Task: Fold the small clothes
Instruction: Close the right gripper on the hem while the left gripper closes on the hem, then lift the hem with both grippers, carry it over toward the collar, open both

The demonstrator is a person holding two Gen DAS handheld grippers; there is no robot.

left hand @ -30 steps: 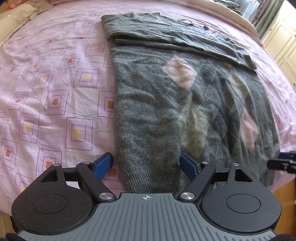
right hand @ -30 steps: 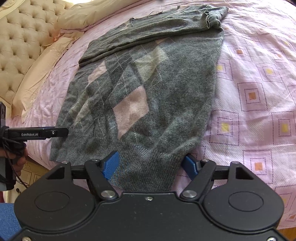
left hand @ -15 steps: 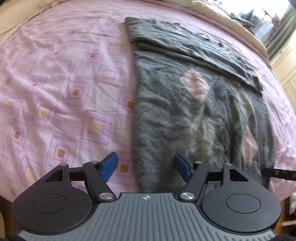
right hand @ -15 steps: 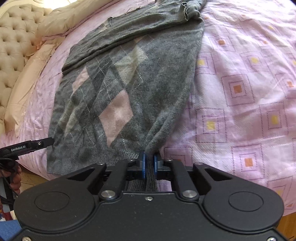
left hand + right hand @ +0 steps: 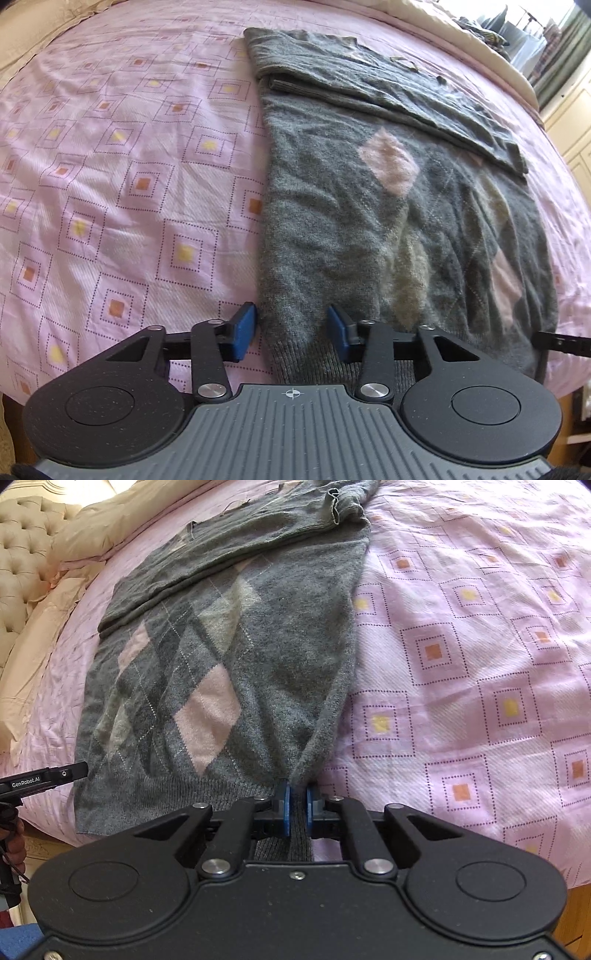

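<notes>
This is a bedroom in a home. A bed [image 5: 122, 206] fills both views, covered by a pink sheet [image 5: 480, 664] printed with dotted squares. At its far left edge in the right wrist view stands a beige button-tufted headboard [image 5: 22, 554], with a cream pillow [image 5: 96, 528] beside it. In the left wrist view, cream panelled wardrobe doors [image 5: 570, 122] and curtains [image 5: 554, 62] stand beyond the bed's far right corner.

The left claw [image 5: 291, 328] has blue pads [image 5: 244, 329], black linkages, silver screws and a ribbed grey body; the right claw [image 5: 298, 806] is all black, with "GenRobot.AI" lettering at lower left.
</notes>
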